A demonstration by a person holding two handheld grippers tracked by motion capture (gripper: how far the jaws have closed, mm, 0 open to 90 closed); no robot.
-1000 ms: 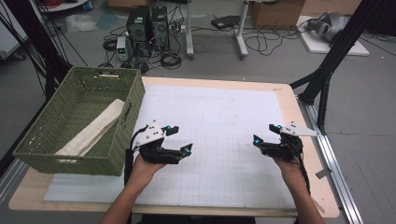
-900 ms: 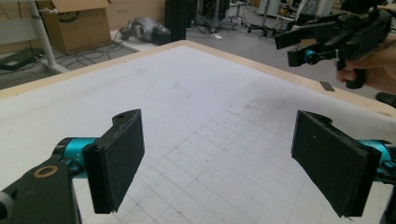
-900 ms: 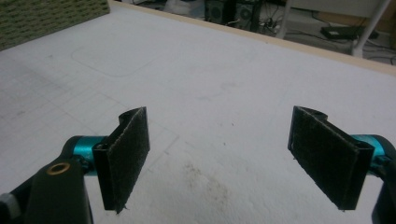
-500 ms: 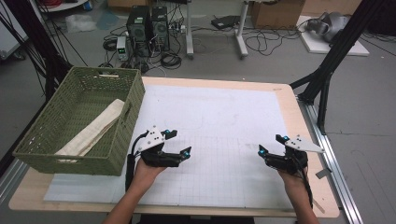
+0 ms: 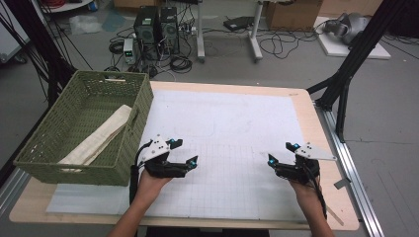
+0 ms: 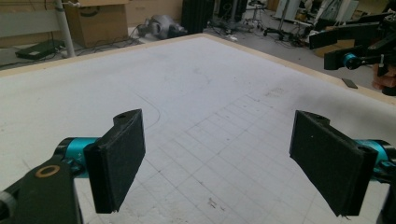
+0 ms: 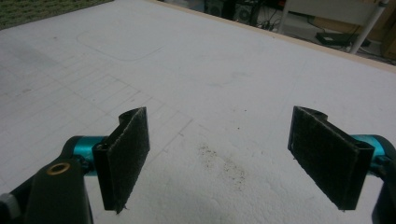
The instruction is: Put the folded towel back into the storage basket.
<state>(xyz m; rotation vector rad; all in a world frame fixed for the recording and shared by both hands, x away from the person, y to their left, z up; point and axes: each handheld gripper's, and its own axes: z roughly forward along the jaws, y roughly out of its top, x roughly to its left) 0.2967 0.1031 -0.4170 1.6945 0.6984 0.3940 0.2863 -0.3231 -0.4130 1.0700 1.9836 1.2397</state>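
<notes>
Presently: left gripper [image 5: 184,152], jaws wide apart, empty, beside green basket [image 5: 140,129] holding folded cloth [image 5: 99,138]; right gripper [image 5: 281,153], jaws apart, empty, over white mat [image 5: 232,128].

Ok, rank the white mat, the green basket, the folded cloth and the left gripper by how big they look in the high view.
1. White mat, largest.
2. Green basket.
3. Folded cloth.
4. Left gripper, smallest, though it sits nearer the camera than the cloth, so that gap is unsure.
</notes>
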